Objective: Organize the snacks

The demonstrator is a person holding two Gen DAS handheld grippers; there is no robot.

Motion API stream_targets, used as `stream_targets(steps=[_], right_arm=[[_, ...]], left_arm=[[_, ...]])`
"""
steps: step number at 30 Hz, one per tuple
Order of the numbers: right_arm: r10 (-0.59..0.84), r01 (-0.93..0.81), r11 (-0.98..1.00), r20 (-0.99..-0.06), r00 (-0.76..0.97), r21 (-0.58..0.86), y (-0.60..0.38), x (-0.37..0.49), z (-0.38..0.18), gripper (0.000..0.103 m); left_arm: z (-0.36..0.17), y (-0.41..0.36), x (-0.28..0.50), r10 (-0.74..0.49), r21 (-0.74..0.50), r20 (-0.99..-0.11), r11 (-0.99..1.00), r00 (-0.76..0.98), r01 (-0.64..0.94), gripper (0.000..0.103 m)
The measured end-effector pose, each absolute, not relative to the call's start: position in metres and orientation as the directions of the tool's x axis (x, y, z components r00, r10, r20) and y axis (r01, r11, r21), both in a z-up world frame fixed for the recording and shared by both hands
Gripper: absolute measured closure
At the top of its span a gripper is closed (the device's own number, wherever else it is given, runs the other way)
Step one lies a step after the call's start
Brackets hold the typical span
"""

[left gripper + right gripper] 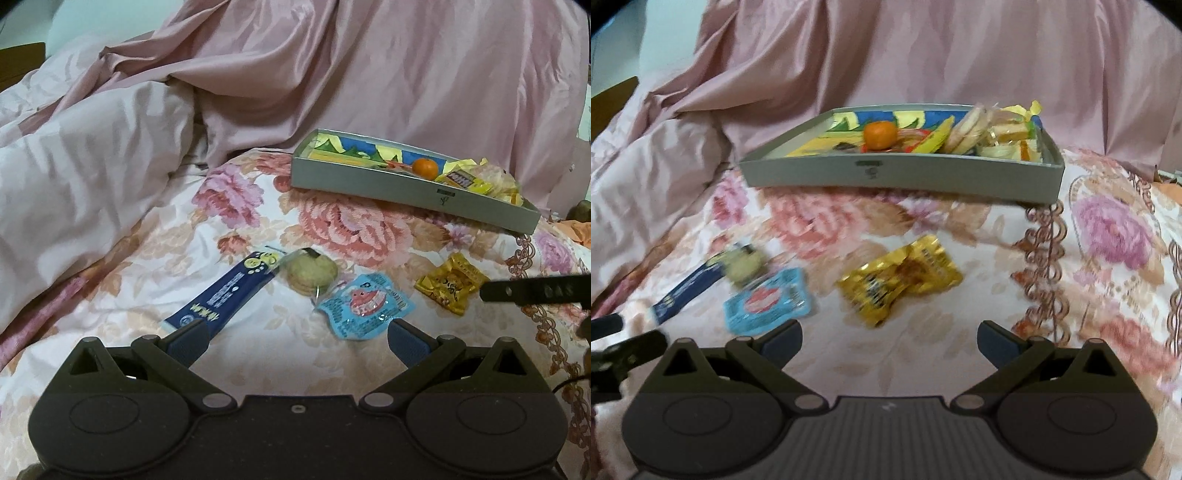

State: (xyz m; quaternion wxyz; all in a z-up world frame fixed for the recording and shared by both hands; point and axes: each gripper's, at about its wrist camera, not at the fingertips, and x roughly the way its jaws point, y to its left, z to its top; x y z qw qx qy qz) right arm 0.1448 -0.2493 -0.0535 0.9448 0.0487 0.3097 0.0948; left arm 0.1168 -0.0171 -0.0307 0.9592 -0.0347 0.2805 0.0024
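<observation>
A grey box (pixel 406 192) (pixel 905 177) lies on the floral bedspread and holds an orange mandarin (pixel 424 167) (pixel 880 135), yellow packets and wrapped biscuits. In front of it lie a dark blue stick packet (pixel 221 295) (pixel 687 288), a wrapped round cookie (pixel 312 273) (pixel 744 266), a light blue pouch (pixel 364 306) (pixel 768 301) and a yellow candy wrapper (pixel 448 284) (pixel 897 278). My left gripper (pixel 297 338) is open and empty, just short of the blue pouch. My right gripper (pixel 888 339) is open and empty, just short of the yellow wrapper; part of it shows in the left wrist view (pixel 532 291).
A rumpled pink quilt (pixel 110 166) rises at the left and behind the box. The bedspread (pixel 1108 258) runs on to the right with a patterned border. The left gripper's edge shows at the left of the right wrist view (pixel 624 347).
</observation>
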Motion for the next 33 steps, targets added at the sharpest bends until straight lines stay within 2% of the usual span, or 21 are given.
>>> stream_targets(steps=[4,12,17,21,30,33], right_arm=[[0.199,-0.138,0.979,-0.571,0.796,0.149,-0.26,0.171,-0.056,0.0],[0.227,-0.109,0.969,-0.631,0.742,0.22,-0.267,0.202,-0.073,0.0],[0.222,-0.108,0.971,-0.643,0.733,0.212,-0.263,0.21,-0.077,0.0],[0.218,-0.094,0.971,-0.649,0.729,0.22,-0.266,0.216,-0.079,0.0],[0.216,-0.078,0.969,-0.652,0.727,0.235,-0.271,0.227,-0.081,0.0],[0.217,-0.076,0.968,-0.652,0.727,0.237,-0.272,0.231,-0.082,0.0]], left_arm=[[-0.033,-0.024,0.129,-0.028,-0.054,-0.545,0.999,0.838,-0.002,0.001],[-0.04,-0.038,0.156,-0.069,-0.022,-0.559,0.997,0.826,0.068,0.001],[-0.045,-0.048,0.174,-0.104,0.003,-0.563,0.992,0.82,0.128,0.001],[-0.048,-0.054,0.189,-0.147,0.028,-0.563,0.98,0.813,0.196,0.001],[-0.055,-0.057,0.221,-0.296,-0.023,-0.627,0.932,0.72,0.363,0.001],[-0.056,-0.059,0.228,-0.311,-0.015,-0.634,0.92,0.708,0.391,0.001]])
